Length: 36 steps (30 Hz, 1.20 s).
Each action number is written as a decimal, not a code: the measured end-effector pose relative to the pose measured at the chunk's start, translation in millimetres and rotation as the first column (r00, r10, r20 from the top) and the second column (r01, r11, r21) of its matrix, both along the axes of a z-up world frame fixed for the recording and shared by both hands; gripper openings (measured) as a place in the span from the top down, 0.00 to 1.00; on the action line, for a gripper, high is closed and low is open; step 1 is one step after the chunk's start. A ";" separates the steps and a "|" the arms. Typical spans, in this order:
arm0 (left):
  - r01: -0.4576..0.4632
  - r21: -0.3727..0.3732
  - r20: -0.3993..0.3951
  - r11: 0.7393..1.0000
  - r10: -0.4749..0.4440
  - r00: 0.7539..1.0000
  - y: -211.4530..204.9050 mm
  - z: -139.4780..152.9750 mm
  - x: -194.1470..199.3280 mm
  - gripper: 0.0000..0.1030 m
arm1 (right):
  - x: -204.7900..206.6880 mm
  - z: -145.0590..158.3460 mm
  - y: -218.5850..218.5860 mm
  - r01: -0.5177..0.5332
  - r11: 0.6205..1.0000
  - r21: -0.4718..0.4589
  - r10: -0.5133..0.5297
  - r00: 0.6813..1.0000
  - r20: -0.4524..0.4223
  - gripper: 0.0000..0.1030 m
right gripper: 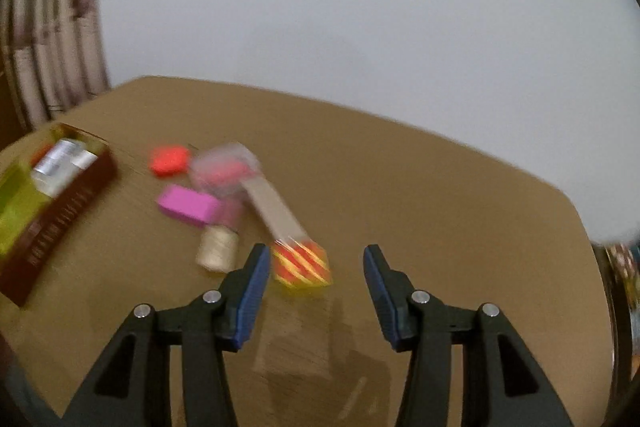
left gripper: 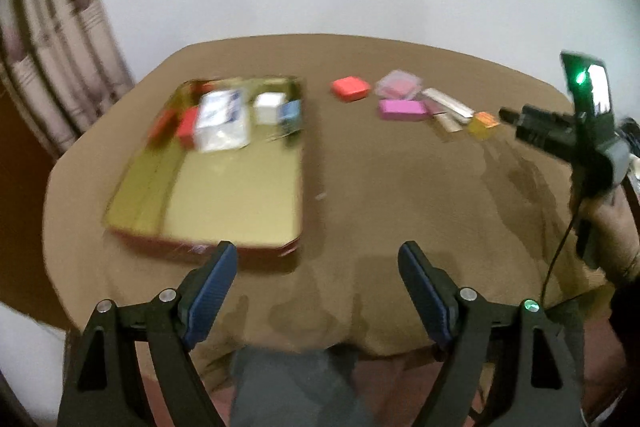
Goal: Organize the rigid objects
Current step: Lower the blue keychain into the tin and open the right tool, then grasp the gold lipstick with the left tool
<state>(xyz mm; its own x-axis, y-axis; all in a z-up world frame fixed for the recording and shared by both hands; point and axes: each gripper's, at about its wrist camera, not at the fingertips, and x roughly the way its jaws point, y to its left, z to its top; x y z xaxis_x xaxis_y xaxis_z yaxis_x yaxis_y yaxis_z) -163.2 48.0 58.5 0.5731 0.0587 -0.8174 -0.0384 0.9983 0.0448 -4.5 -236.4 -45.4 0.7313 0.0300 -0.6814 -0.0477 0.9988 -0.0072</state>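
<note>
My left gripper [left gripper: 318, 255] hangs open and empty over the near edge of the brown table [left gripper: 380, 195]. A gold tray with a red rim [left gripper: 240, 211] lies at the left and holds a white box [left gripper: 222, 123], a red box [left gripper: 188, 131] and a blue box [left gripper: 291, 111]. Loose on the table are a red box [right gripper: 170, 159], a clear pink container [right gripper: 226, 169], a magenta box [right gripper: 186, 205], a long beige box [right gripper: 274, 213], a cream spool [right gripper: 218, 247] and a yellow-and-red striped cube [right gripper: 302, 265]. My right gripper [right gripper: 316, 255] is open above the cube, which lies close to its left finger [right gripper: 252, 287] without being pinched.
A white wall stands behind the table and a ribbed curtain [left gripper: 52, 43] hangs at the far left. A hand [left gripper: 608, 227] carries the right gripper [left gripper: 512, 117] at the table's right edge. Dark stains mark the tablecloth near the front. Both views are motion-blurred.
</note>
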 end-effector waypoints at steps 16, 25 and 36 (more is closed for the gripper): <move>0.047 -0.136 -0.085 0.990 -0.059 0.995 -81.5 -38.3 132.3 0.23 | -14.4 -40.4 -41.3 0.147 0.975 0.166 -0.149 0.989 -0.001 0.52; 0.012 -0.199 -0.160 0.980 -0.044 0.986 -106.7 -65.2 189.5 0.23 | -26.1 -35.4 -59.2 0.141 0.960 0.243 -0.149 0.989 0.014 0.48; -0.013 -0.158 -0.192 0.987 -0.018 0.981 -118.4 -87.0 209.5 0.25 | -32.9 -37.4 -76.0 0.153 0.941 0.301 -0.161 0.987 0.001 0.48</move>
<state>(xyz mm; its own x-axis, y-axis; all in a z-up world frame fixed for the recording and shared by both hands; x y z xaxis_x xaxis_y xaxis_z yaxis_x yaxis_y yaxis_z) 46.3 -70.4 -28.5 0.4040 -0.0806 -0.9112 -0.0420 0.9934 -0.1065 -37.4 -312.4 -82.8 0.7598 0.1133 -0.6402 0.1061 0.9499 0.2940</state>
